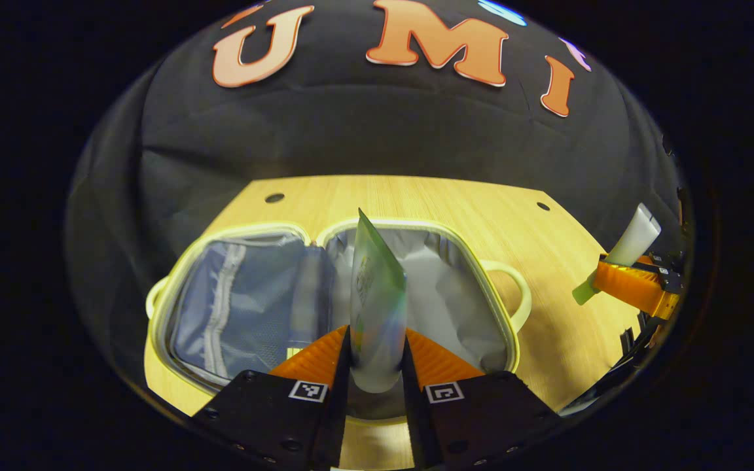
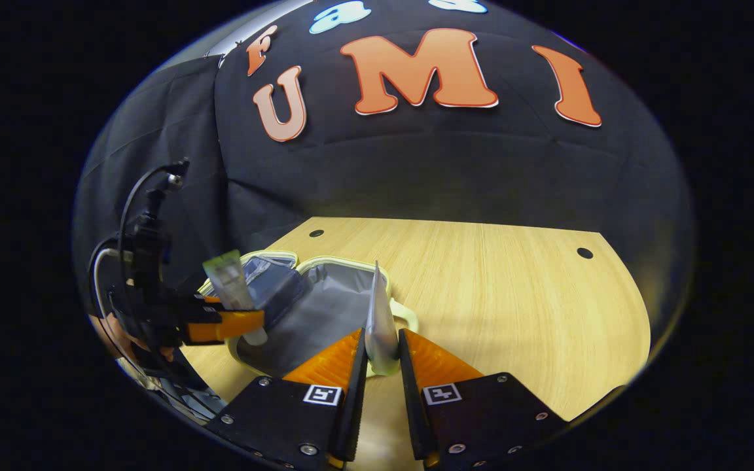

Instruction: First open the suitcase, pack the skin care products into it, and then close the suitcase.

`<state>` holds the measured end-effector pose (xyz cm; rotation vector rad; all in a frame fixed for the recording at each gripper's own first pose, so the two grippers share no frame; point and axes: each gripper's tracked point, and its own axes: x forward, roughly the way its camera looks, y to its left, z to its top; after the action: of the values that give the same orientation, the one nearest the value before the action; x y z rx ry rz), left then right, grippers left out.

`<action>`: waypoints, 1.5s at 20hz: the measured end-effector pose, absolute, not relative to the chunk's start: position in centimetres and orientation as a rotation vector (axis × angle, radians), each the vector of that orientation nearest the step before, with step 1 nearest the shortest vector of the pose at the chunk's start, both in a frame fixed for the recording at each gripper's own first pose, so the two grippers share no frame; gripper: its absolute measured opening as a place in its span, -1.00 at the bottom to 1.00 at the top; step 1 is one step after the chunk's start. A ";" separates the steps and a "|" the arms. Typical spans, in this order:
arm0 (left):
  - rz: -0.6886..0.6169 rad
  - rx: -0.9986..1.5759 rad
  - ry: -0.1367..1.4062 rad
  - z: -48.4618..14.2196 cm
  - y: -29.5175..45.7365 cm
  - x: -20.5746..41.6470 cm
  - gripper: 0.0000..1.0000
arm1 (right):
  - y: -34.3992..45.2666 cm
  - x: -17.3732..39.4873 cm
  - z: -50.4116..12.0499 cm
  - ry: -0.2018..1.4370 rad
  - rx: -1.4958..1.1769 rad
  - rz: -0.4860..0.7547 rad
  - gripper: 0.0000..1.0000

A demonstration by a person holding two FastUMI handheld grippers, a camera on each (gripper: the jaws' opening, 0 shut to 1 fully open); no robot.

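Note:
A small pale-yellow suitcase (image 1: 455, 288) lies open flat on the wooden table, its grey lining bare on the right half and a zipped mesh pocket (image 1: 239, 307) on the left half. My left gripper (image 1: 377, 340) is shut on a greenish skin care tube (image 1: 377, 288) that stands upright above the suitcase's middle. My right gripper (image 2: 381, 337) is shut on a white tube (image 2: 377, 307), held upright just right of the suitcase (image 2: 324, 307). In the left gripper view the right gripper (image 1: 619, 278) and its white tube (image 1: 635, 239) sit far right. The left gripper (image 2: 233, 324) with its tube (image 2: 230, 281) hovers over the case.
The wooden table (image 2: 514, 294) stretches wide to the right of the suitcase, with small round holes (image 2: 584, 252) near its back corners. The suitcase's handle (image 1: 521, 294) sticks out on its right side. A hand and cables (image 2: 135, 261) sit behind the left gripper.

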<state>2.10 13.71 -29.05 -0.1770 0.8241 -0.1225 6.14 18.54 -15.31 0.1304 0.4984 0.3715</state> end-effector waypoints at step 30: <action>0.030 -0.344 0.698 -23.2 30.5 4.1 0.80 | 29.4 11.0 -23.8 0.818 0.136 0.335 -0.37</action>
<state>4.08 30.46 -23.24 -0.3442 0.6983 0.0305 10.99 29.36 -23.75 0.1361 0.8178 0.3353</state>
